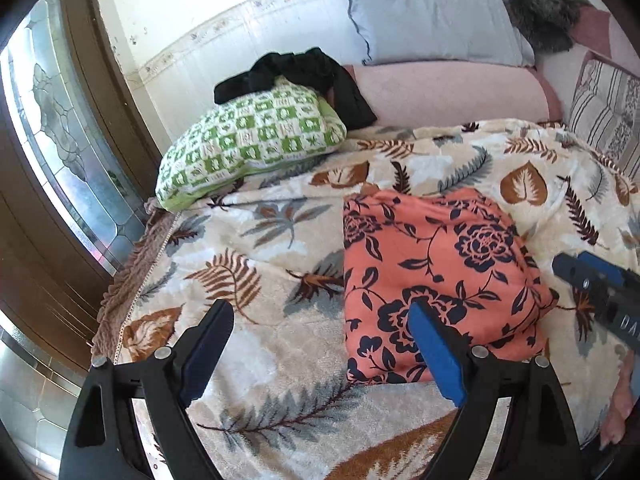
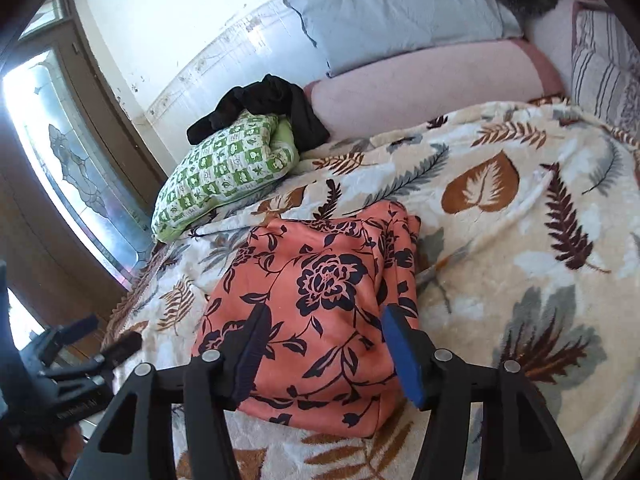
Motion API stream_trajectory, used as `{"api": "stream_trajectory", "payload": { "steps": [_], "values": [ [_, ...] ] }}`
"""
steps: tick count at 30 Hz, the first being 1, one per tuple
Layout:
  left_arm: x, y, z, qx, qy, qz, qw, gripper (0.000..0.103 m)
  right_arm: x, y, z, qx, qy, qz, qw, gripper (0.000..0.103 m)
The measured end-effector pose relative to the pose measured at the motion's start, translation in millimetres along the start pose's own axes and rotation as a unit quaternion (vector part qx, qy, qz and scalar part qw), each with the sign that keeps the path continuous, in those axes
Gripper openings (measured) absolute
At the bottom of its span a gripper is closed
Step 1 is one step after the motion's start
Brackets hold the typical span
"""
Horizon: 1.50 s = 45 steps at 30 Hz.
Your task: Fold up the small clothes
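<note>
A folded orange garment with dark flowers (image 1: 436,280) (image 2: 320,300) lies flat on the leaf-patterned blanket (image 1: 260,240). My left gripper (image 1: 320,312) is open above the blanket, with its right finger over the garment's left edge and nothing between the pads. My right gripper (image 2: 326,312) hangs open over the near part of the garment, and its pads do not press the cloth. In the left wrist view the right gripper (image 1: 600,292) shows at the garment's right side. A crumpled black garment (image 1: 296,72) (image 2: 260,108) rests on a green checked pillow (image 1: 248,140).
A grey-blue pillow (image 1: 432,16) and a pink bolster (image 1: 448,92) line the wall at the back. A striped cushion (image 1: 604,112) stands at the right. A wooden door with patterned glass (image 1: 60,140) is close to the bed's left edge.
</note>
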<state>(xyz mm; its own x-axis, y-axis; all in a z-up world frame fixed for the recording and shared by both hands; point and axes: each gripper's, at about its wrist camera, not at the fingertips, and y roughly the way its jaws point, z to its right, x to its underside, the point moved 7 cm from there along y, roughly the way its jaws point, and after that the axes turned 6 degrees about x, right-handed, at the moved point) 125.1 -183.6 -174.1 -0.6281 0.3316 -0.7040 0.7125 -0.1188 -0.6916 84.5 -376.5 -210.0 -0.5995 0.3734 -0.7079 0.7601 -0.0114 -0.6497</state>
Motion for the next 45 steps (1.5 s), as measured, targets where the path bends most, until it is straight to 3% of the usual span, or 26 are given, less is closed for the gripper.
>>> {"api": "stream_trajectory", "payload": {
  "steps": [4, 9, 20, 26, 36, 45],
  "values": [
    [-9.0, -31.9, -4.8, 0.009, -0.004, 0.036, 0.9993, 0.091, 15.2, -32.2, -6.4, 0.019, -0.020, 0.028, 0.999, 0.065],
    [-16.2, -60.4, -6.4, 0.019, -0.003, 0.067, 0.9976, 0.091, 21.6, -68.0, -7.0, 0.031, 0.002, 0.055, 0.998, 0.066],
    [-27.0, -105.2, -31.7, 0.025, -0.039, 0.118, 0.9920, 0.100, -4.7, -142.1, -43.3, 0.036, -0.015, 0.126, 0.991, 0.071],
    [-26.2, -121.6, -54.3, 0.034, -0.073, 0.134, 0.9877, 0.101, -5.8, -155.2, -66.0, 0.042, -0.030, 0.119, 0.992, 0.072],
    [-15.1, -136.6, -97.7, -0.021, -0.108, 0.147, 0.9830, 0.101, 0.0, -159.6, -96.4, 0.038, -0.056, 0.118, 0.991, 0.072],
    [-0.9, -143.5, -127.8, -0.036, -0.137, 0.136, 0.9806, 0.101, 4.4, -160.1, -113.0, 0.045, -0.061, 0.110, 0.991, 0.072]
  ]
}}
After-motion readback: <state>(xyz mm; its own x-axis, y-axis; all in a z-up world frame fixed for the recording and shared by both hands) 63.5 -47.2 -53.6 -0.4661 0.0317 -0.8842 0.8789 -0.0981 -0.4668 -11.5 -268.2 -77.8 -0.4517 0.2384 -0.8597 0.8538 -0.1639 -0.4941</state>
